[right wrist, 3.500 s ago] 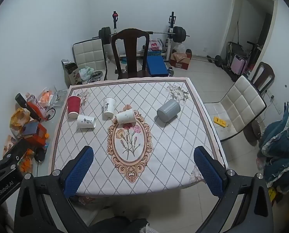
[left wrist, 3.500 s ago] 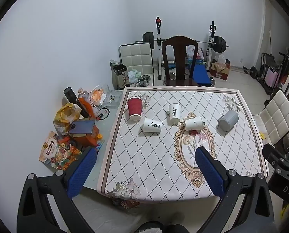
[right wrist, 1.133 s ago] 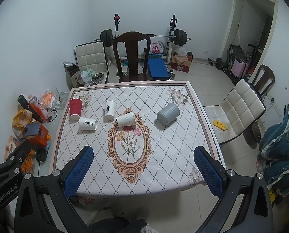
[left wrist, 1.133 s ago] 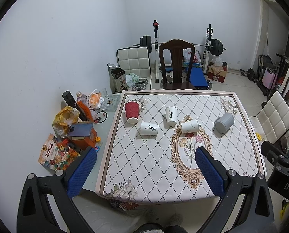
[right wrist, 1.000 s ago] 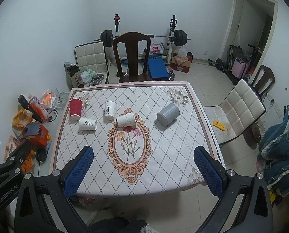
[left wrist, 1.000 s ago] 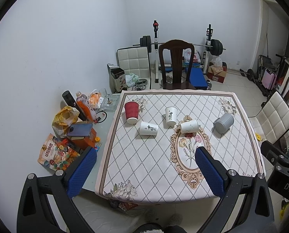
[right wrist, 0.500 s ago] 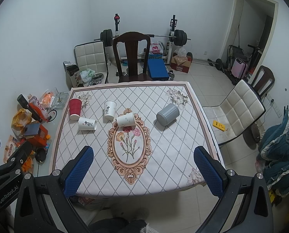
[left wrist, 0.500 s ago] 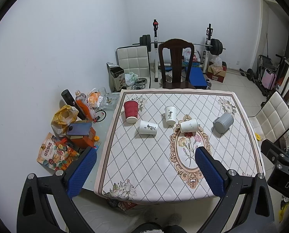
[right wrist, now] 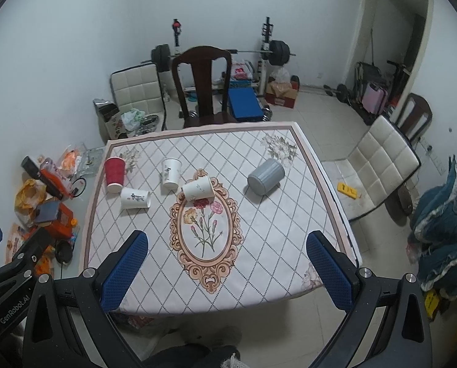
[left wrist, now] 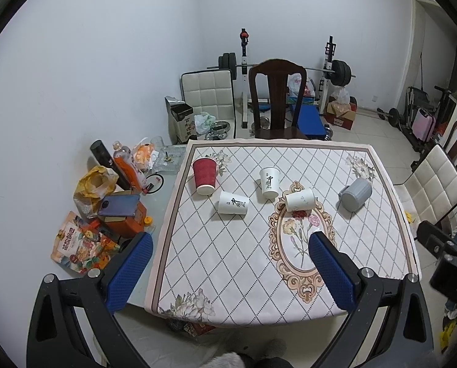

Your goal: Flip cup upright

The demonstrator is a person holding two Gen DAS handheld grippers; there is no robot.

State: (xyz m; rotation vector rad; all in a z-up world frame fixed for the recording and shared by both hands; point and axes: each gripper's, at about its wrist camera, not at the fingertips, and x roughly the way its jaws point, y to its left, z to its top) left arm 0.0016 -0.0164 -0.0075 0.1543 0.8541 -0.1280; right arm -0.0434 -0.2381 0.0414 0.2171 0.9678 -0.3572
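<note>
Several cups sit on a table with a diamond-pattern cloth [left wrist: 247,257] [right wrist: 268,233]. A red cup [left wrist: 204,175] [right wrist: 115,174] and a white printed cup [left wrist: 269,181] [right wrist: 170,173] stand upside down. Another white printed cup [left wrist: 233,202] [right wrist: 135,198], a plain white cup [left wrist: 300,199] [right wrist: 198,187] and a grey ribbed cup [left wrist: 355,193] [right wrist: 266,176] lie on their sides. My left gripper [left wrist: 228,270] and my right gripper [right wrist: 228,270] are open and empty, high above the table's near edge.
A dark wooden chair [left wrist: 276,98] [right wrist: 202,84] stands at the table's far side. A white padded chair [right wrist: 378,165] stands to the right. Bags, bottles and boxes [left wrist: 105,202] clutter the surface to the left. Gym gear lines the back wall.
Both grippers have pulled back and up a little, so the table looks slightly smaller. The cups have not moved. Both grippers stay open.
</note>
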